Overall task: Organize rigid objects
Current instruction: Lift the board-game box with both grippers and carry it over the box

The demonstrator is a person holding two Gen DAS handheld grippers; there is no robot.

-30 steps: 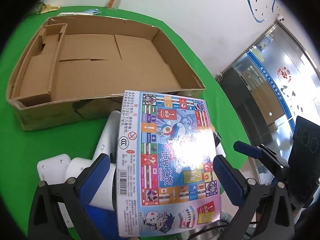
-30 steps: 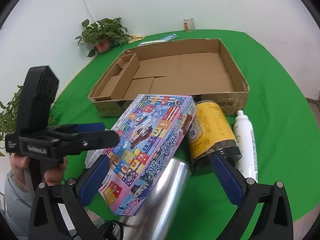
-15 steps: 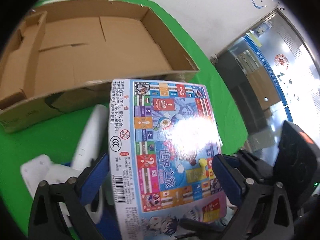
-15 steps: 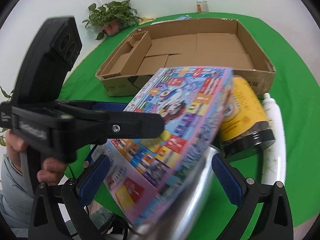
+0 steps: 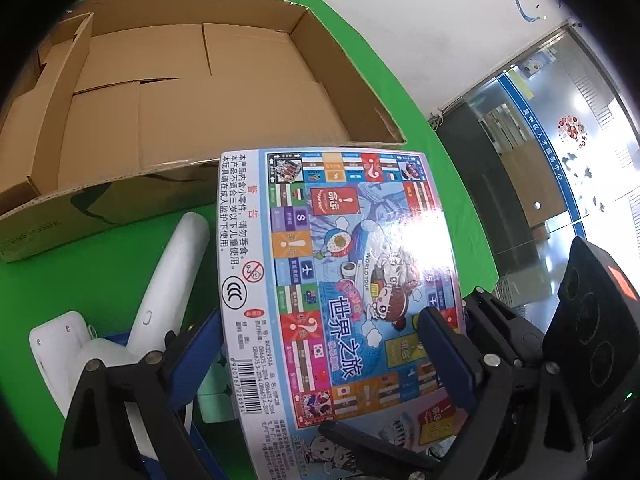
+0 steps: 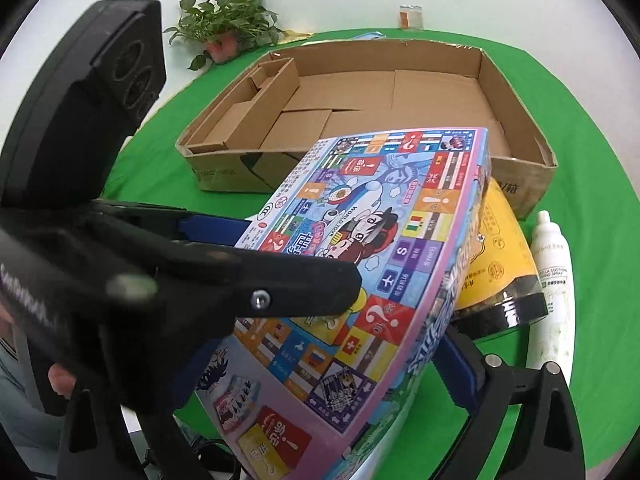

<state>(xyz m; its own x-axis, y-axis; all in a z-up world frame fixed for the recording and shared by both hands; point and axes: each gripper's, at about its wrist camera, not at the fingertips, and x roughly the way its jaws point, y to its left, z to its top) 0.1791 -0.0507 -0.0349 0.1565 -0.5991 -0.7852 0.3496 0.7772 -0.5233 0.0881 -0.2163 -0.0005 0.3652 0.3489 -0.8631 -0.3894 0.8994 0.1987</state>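
Both tools have hold of the board game box. The left gripper has its blue pads pinched on the box's two long sides. The right gripper straddles the near end; whether its jaws actually press the box I cannot tell.

The box is tilted, left edge low beside the left tool. If either grip slackens, I'd expect the glossy box to slide down onto the steel cylinder and yellow jar beneath.

Its long axis runs straight ahead of both tools, far end towards the cardboard tray.
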